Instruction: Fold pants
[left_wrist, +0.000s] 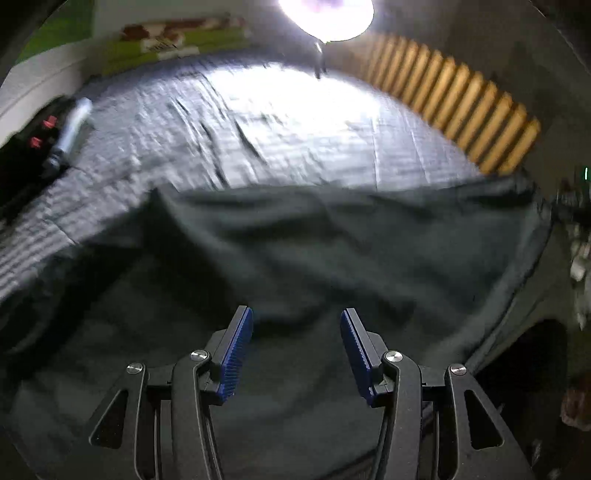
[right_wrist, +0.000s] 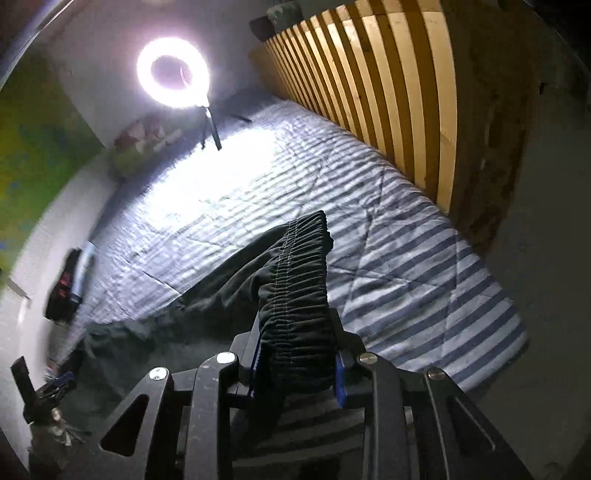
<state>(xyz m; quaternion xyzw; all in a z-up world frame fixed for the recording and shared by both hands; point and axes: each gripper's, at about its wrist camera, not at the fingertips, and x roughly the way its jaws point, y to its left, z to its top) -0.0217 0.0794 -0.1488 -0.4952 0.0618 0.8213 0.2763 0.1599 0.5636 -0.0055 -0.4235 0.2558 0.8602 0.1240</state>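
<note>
Pants (right_wrist: 295, 295) waistband pinched by right gripper (right_wrist: 299, 373); left gripper (left_wrist: 296, 350) half-open; ring light (right_wrist: 173, 72) beyond.

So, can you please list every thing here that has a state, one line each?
left gripper: open, nothing between the pads, above the dark cloth.
right gripper: shut on the pants' elastic waistband.
pants: waistband lifted, the rest lying rumpled on the bed.
striped bedcover: spread out, slightly wrinkled.
ring light: switched on.
</note>
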